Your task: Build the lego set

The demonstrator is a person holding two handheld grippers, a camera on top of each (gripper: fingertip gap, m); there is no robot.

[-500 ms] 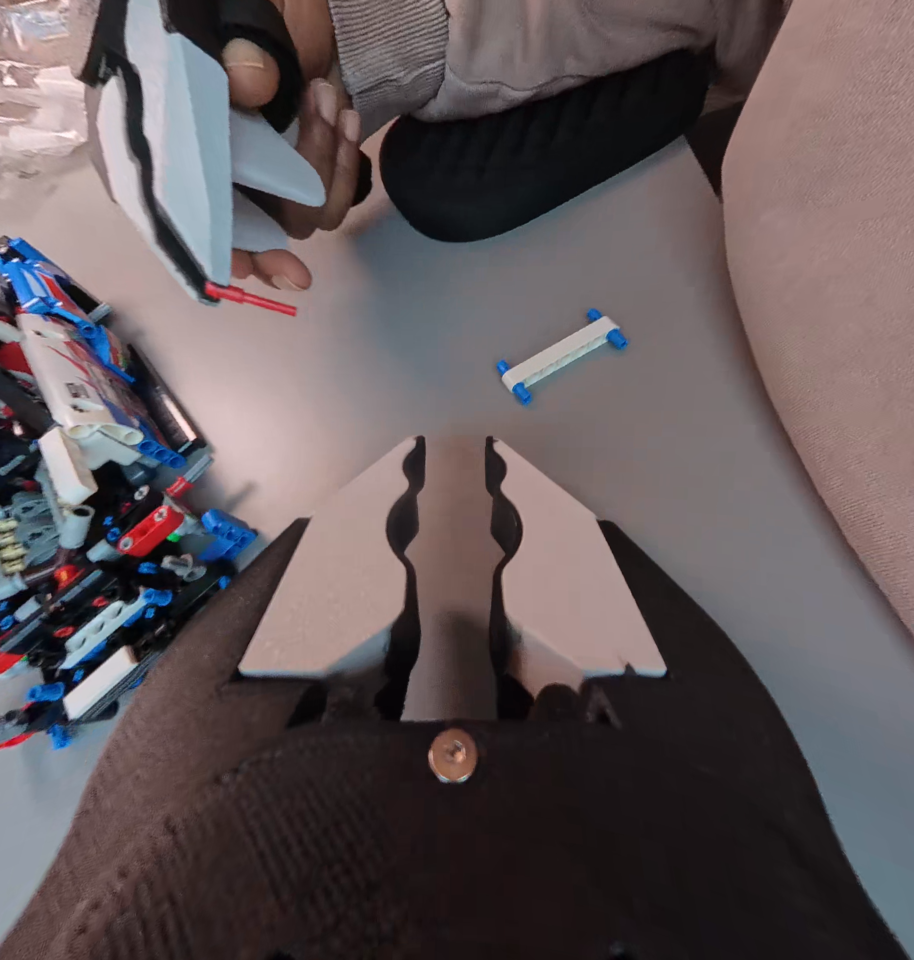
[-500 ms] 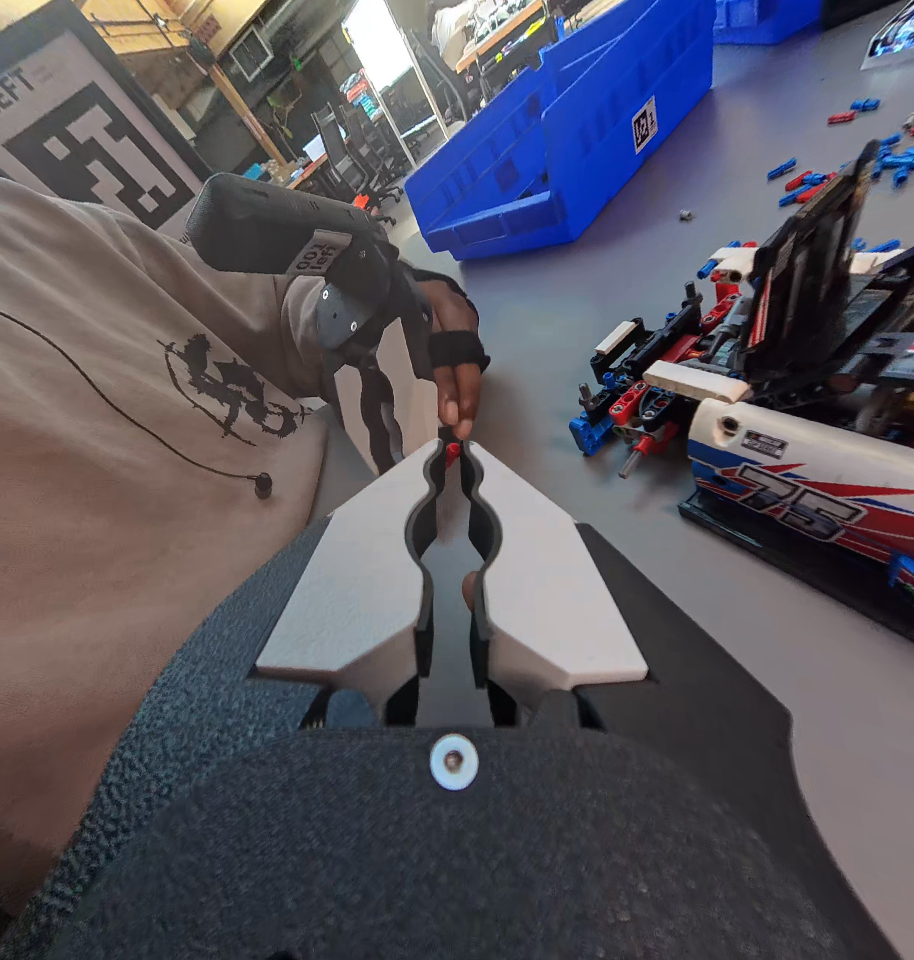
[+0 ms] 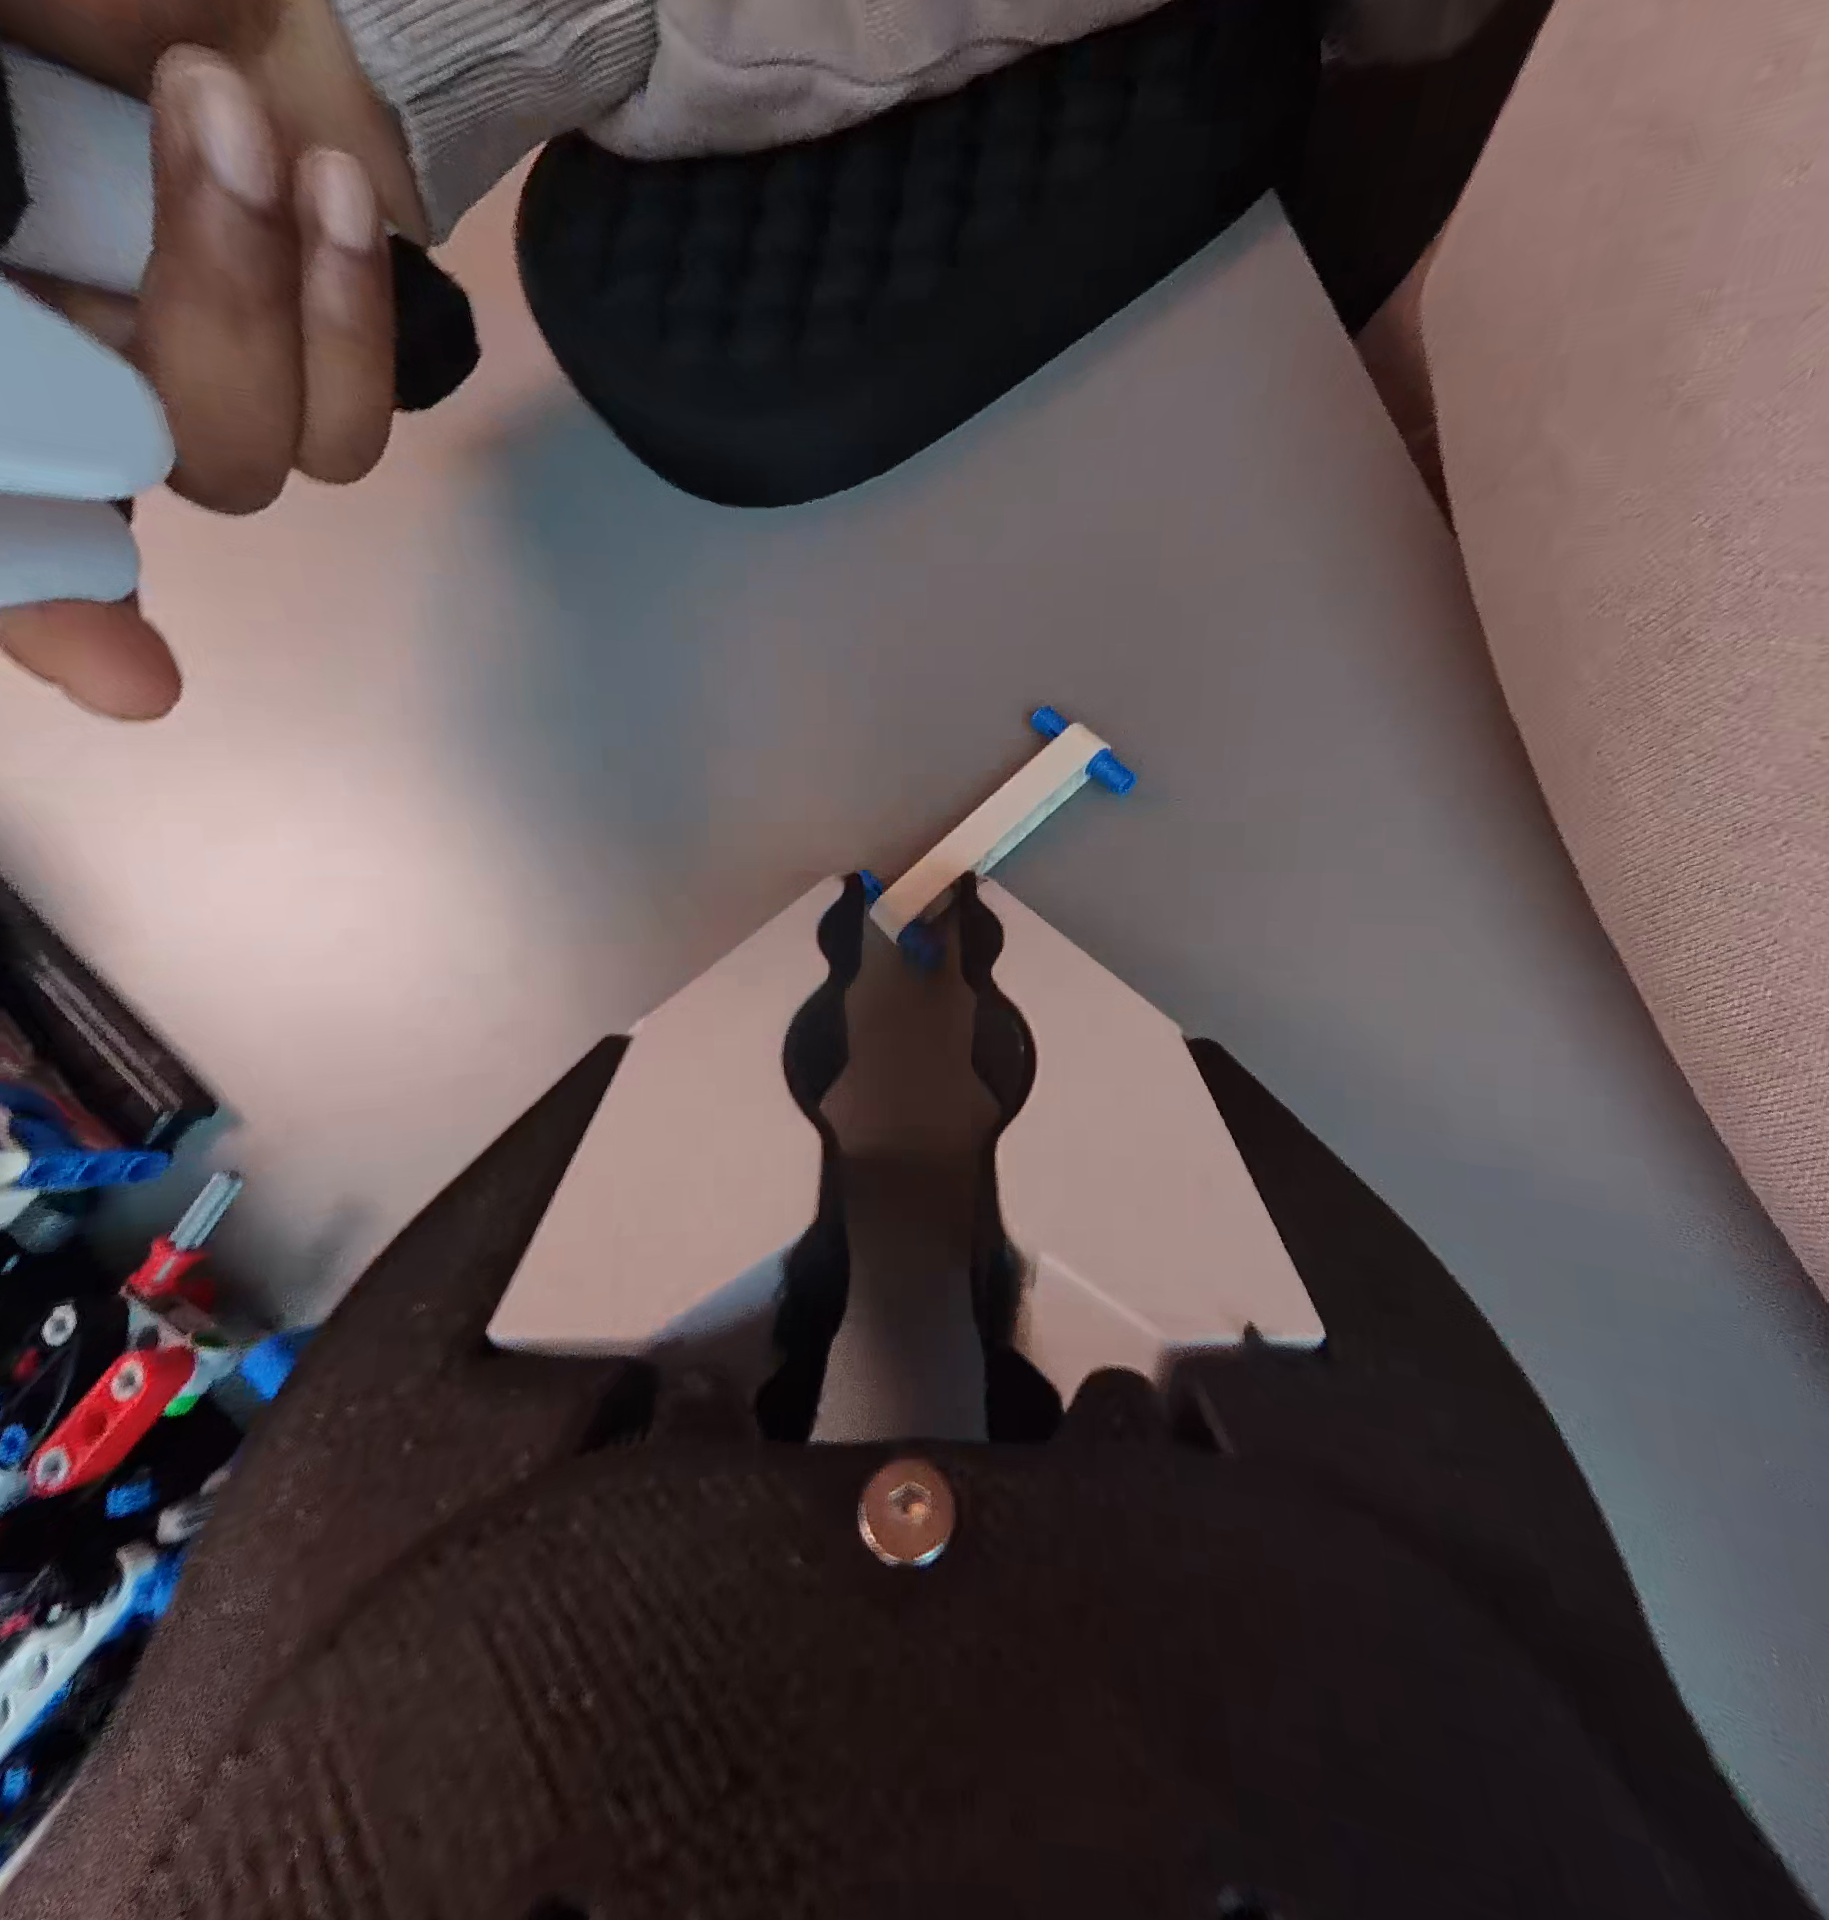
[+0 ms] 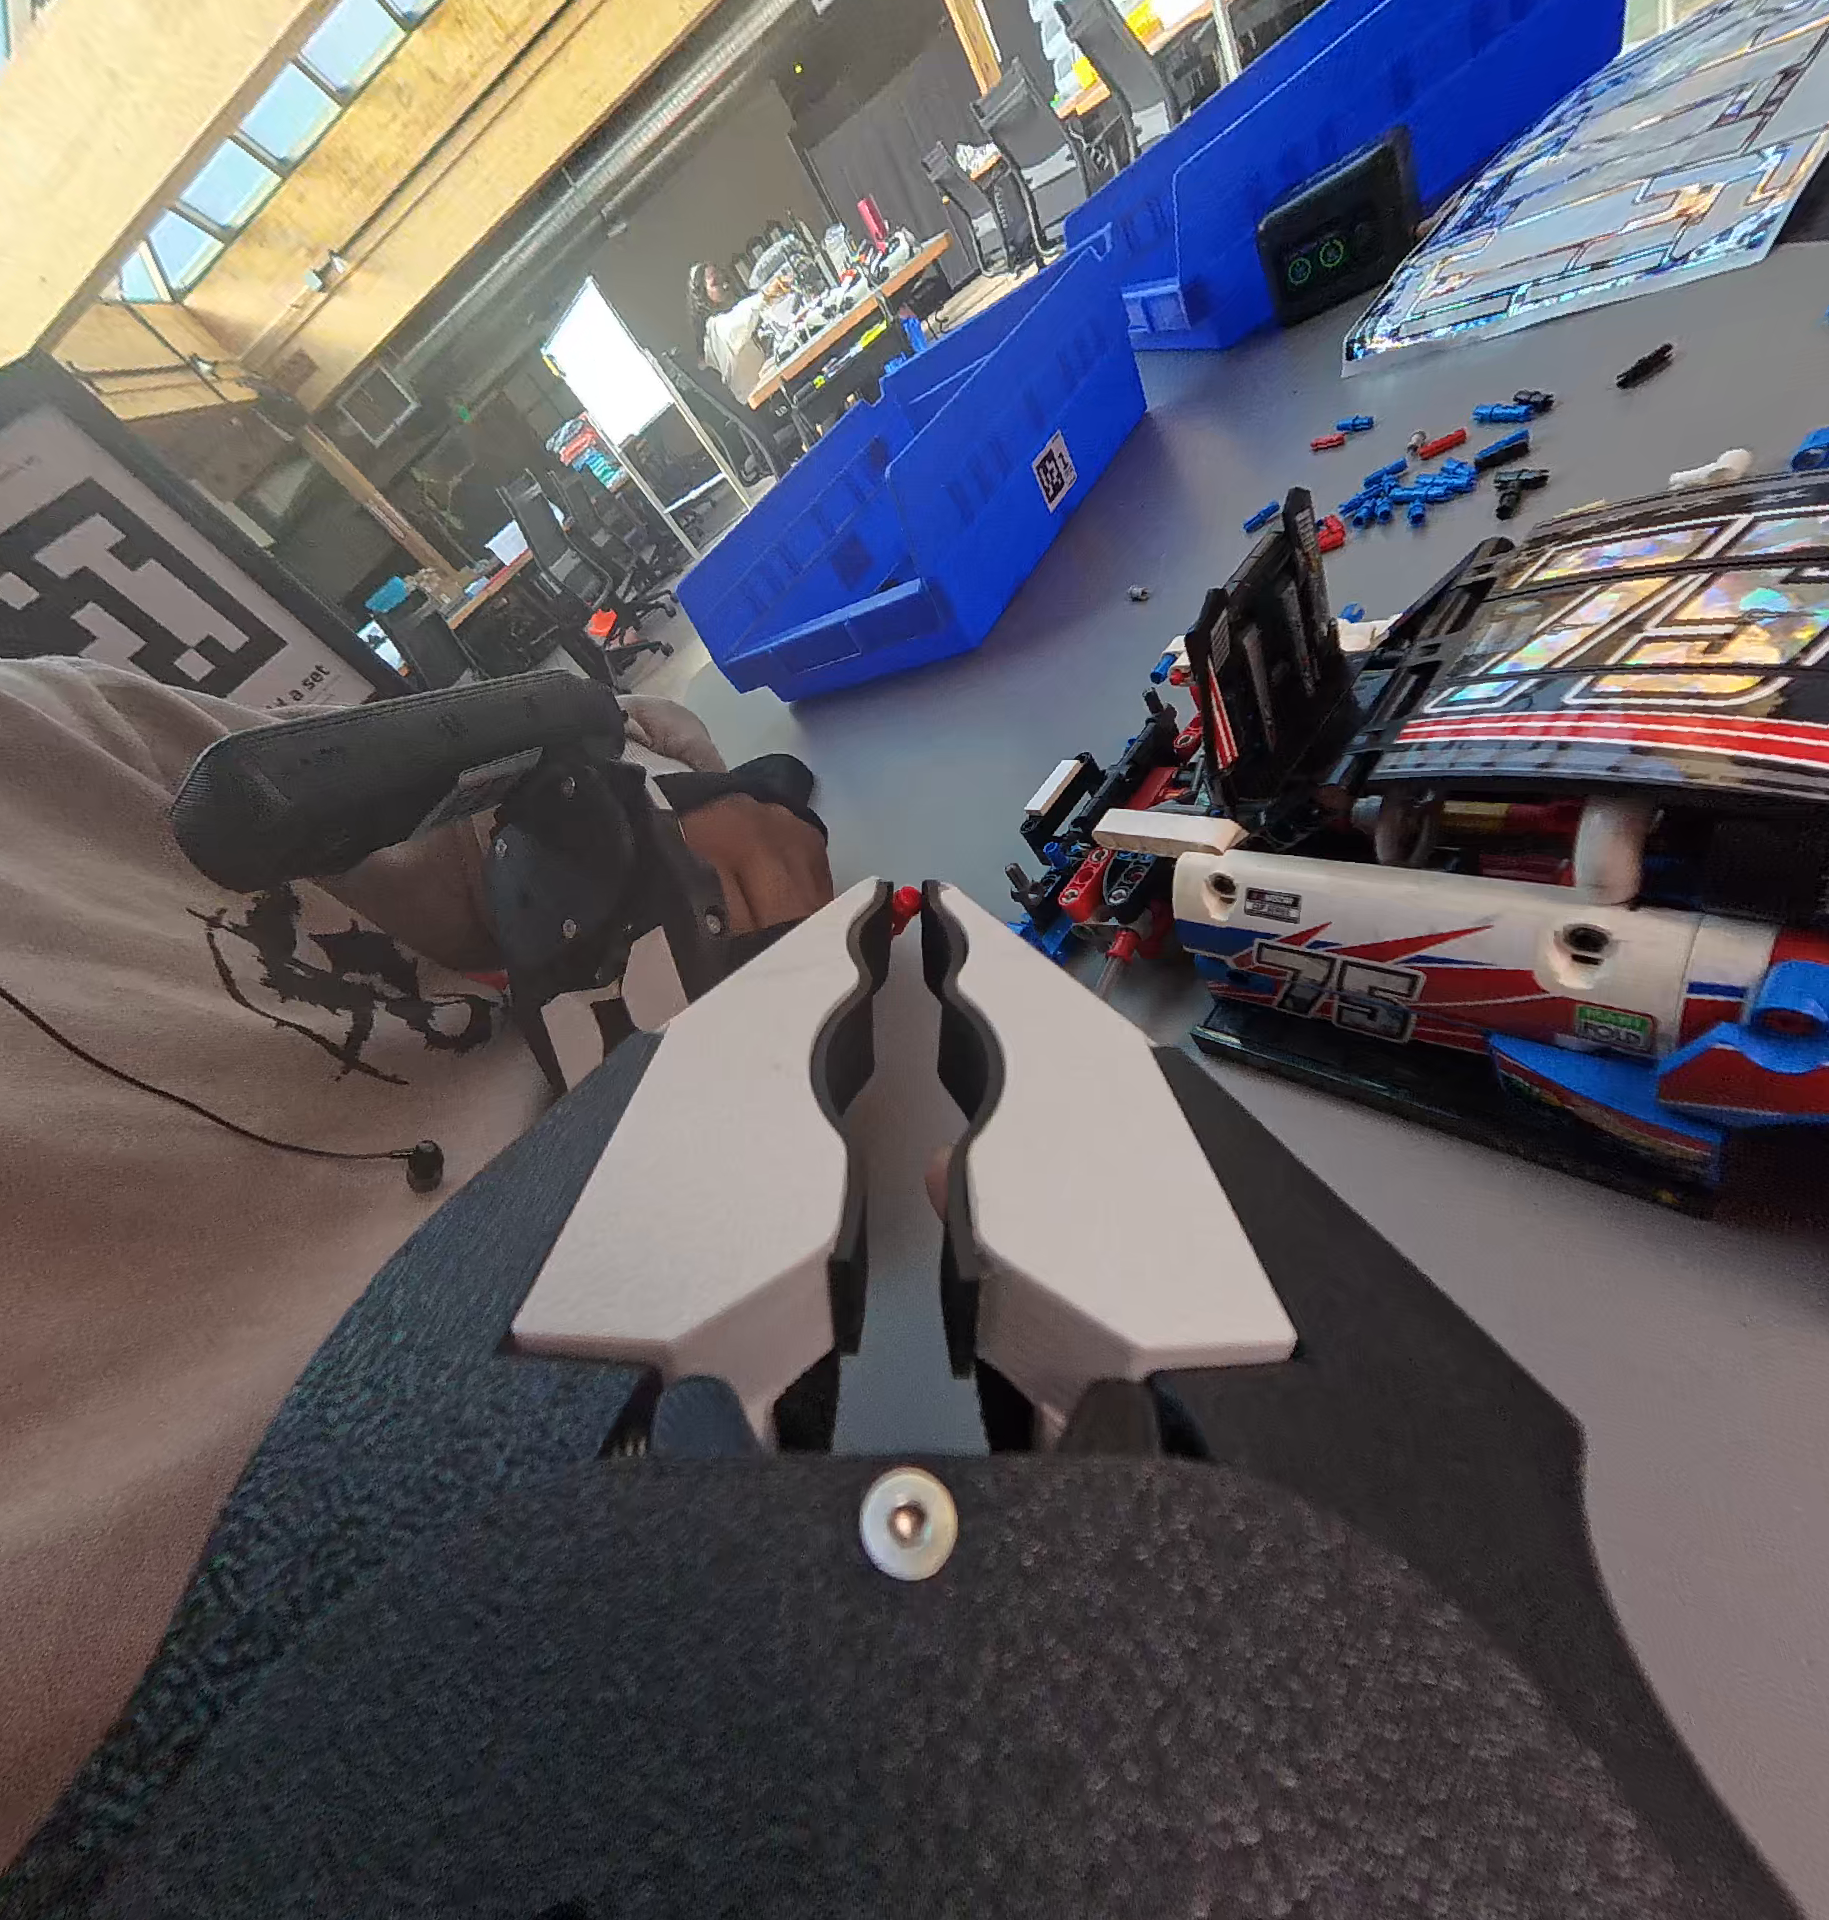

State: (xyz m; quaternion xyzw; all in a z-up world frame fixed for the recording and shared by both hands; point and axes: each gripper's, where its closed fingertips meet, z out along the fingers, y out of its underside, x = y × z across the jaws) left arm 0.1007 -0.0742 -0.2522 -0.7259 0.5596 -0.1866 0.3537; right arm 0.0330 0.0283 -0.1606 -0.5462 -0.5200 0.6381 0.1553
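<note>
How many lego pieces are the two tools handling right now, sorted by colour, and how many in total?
White beam with blue pins, its near end between the left tool's tips: 1
Red pin pinched in the right tool: 1
Total: 2

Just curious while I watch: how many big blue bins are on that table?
2. One blue bin sits beyond the model car; the second blue bin stands farther back, near the sticker sheet. Others may be out of view.
</note>
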